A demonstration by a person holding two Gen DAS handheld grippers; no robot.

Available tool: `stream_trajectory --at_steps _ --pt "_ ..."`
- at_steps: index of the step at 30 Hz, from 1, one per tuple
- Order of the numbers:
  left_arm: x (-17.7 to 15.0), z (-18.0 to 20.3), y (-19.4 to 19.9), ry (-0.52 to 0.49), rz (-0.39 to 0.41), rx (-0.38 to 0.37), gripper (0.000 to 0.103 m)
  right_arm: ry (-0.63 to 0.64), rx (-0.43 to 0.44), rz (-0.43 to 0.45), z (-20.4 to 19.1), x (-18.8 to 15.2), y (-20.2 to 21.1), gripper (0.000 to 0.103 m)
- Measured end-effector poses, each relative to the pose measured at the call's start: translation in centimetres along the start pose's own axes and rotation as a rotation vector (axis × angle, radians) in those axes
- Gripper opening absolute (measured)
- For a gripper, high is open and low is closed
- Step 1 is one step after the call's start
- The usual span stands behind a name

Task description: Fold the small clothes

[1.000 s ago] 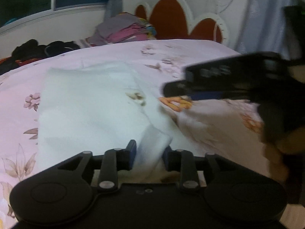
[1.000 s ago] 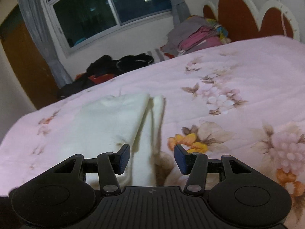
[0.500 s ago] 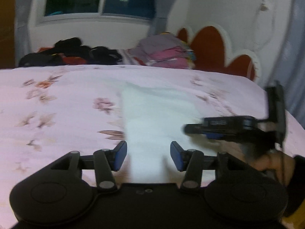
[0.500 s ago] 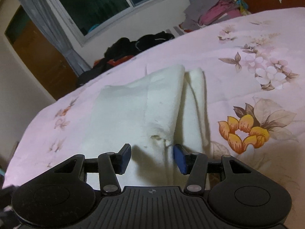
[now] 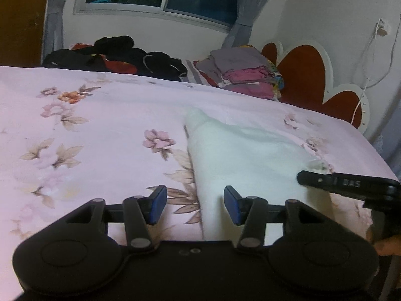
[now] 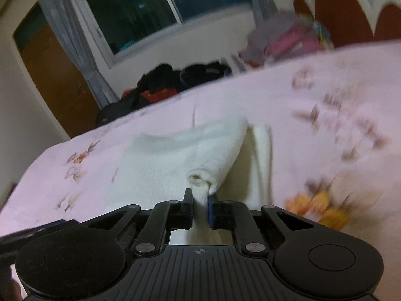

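My right gripper [image 6: 200,202] was closing on the near edge of the white garment [image 6: 160,168], its jaws pinching a bunched tuft where half a second before they had stood apart around it. My left gripper [image 5: 195,204] had let go; its jaws now hung apart over the garment's left edge with nothing pressed between them. The garment lay on the pink floral bedspread [image 5: 87,135], partly folded, stretching toward twelve o'clock in the right wrist view, a narrow strip beside it at one o'clock. I judged the right grip ready to carry the next fold.
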State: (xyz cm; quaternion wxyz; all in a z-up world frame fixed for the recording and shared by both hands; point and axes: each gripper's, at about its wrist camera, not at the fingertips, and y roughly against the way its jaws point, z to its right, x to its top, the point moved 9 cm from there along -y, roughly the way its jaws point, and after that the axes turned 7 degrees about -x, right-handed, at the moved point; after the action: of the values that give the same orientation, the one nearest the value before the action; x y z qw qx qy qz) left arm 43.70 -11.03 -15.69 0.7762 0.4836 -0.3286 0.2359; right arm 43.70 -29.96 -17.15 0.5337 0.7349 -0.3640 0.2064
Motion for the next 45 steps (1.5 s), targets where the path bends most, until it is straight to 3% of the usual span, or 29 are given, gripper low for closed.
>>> stream_trajectory --at_steps 4,10,15,24,25,27,28,29,31,32,34,35,39,45 --pt "-1.3 1.4 -1.6 0.007 -0.055 -0.043 0.049 -0.025 -0.032 -0.085 2.2 -1.8 -1.2 0.010" --pt "-3.4 1.0 -3.7 0.010 -0.139 -0.024 0.051 -0.029 -0.065 -0.071 2.8 -2.2 -0.8 0.010" --pt "-3.6 0.8 -3.4 0.008 -0.135 -0.011 0.050 -0.054 -0.042 -0.069 2.4 -2.8 1.1 0.010" --pt "-4.3 1.6 -2.6 0.004 -0.125 0.000 0.047 0.020 -0.053 -0.126 1.5 -6.7 4.6 0.012" --pt "-4.4 1.7 -2.5 0.007 -0.127 0.000 0.047 0.015 -0.058 -0.136 1.7 -7.0 4.7 0.015" --pt "-4.5 1.9 -2.4 0.006 -0.130 0.000 0.047 -0.003 -0.046 -0.152 1.8 -7.6 4.9 0.035" --pt "-4.5 2.0 -2.4 0.003 -0.131 0.002 0.047 -0.003 -0.043 -0.161 1.7 -8.0 5.0 0.050" --pt "-4.5 2.1 -2.4 0.001 -0.132 0.004 0.047 0.003 -0.042 -0.165 1.5 -8.3 5.1 0.051" --pt "-4.5 2.2 -2.4 0.006 -0.136 0.005 0.047 0.039 -0.064 -0.162 1.3 -8.8 5.1 0.048" --pt "-4.5 2.2 -2.4 0.008 -0.138 0.003 0.047 0.049 -0.066 -0.159 1.2 -8.9 5.2 0.034" --pt "-4.6 2.5 -2.4 0.005 -0.144 -0.003 0.047 0.049 -0.066 -0.157 1.1 -8.9 5.3 0.026" --pt "-4.8 2.7 -2.4 0.000 -0.149 -0.006 0.047 0.056 -0.064 -0.159 1.1 -8.8 5.3 0.017" --pt "-5.3 3.4 -2.5 -0.019 -0.152 -0.001 0.047 0.115 -0.063 -0.150 0.9 -8.6 5.7 0.009" --pt "-5.4 3.6 -2.6 -0.010 -0.171 -0.006 0.049 0.135 -0.165 -0.147 2.5 -8.9 4.9 0.006"
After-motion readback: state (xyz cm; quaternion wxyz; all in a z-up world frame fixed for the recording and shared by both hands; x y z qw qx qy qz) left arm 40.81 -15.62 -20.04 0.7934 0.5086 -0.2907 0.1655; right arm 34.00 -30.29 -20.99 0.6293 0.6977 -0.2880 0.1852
